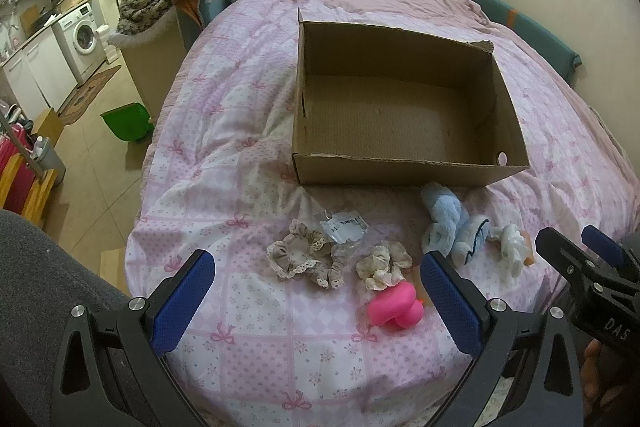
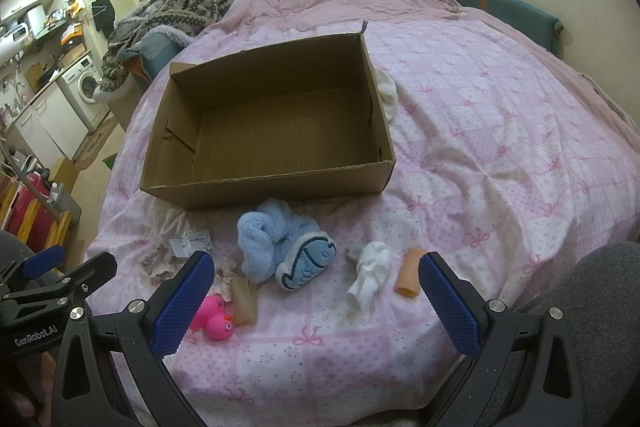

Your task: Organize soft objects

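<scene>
On pink bedspread [image 2: 480, 147], fluffy blue plush [image 2: 280, 247], crumpled

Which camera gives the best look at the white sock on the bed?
The right wrist view: the white sock lies whole and unobstructed, between the blue plush and a peach tube. The left wrist view shows the sock only small, near the frame's right side, beside the right claw.

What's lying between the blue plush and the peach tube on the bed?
A crumpled white cloth lies between the blue plush and the peach tube, apart from both. The right wrist view shows it best.
</scene>
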`<state>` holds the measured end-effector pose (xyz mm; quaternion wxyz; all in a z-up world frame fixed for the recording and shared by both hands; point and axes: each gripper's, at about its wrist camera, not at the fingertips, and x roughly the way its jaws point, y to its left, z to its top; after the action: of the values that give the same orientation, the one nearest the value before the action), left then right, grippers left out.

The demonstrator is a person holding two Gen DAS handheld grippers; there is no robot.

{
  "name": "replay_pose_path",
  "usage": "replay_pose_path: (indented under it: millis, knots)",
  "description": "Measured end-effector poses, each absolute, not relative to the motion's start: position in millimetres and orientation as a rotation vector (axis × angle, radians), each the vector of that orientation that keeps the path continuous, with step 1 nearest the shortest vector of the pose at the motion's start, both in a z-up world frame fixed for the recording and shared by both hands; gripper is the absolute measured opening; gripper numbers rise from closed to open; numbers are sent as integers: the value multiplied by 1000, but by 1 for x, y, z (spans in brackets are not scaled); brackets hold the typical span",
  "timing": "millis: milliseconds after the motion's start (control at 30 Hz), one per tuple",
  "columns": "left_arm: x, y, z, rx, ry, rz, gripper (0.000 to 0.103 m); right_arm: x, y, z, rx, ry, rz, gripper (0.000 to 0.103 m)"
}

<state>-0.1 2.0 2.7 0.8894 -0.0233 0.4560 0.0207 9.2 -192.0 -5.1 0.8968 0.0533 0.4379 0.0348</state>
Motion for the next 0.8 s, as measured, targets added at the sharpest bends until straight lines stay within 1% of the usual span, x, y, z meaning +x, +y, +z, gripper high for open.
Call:
replay_pose_path:
  millis: [467, 800]
  knots:
    - [2, 1, 3, -44, 959, 45, 103, 10, -192, -6, 113, 911, 74, 103]
    - [24, 4, 15, -55, 1013, 28, 103, 33, -211, 10, 168, 971, 113, 103]
